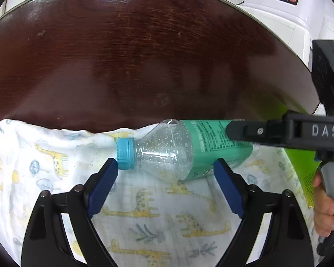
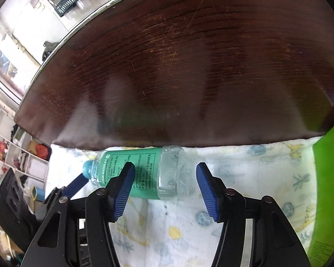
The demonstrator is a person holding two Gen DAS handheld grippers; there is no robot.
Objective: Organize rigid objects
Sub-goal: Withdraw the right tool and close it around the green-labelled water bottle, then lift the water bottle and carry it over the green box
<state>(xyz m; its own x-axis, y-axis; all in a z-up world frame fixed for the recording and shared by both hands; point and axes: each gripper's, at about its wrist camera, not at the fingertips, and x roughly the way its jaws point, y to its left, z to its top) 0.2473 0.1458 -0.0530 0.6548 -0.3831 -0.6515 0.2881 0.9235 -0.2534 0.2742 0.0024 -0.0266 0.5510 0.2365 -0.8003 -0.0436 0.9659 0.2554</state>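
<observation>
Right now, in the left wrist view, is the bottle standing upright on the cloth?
No: the bottle lies on its side on the giraffe-print cloth, its blue cap pointing left.

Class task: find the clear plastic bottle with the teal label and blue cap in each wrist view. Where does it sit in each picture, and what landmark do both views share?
Left wrist view: the clear plastic bottle lies on its side at centre, blue cap pointing left.
Right wrist view: the bottle lies left of centre, cap at its left end.
Shared landmark: the giraffe-print white cloth under it.
</observation>
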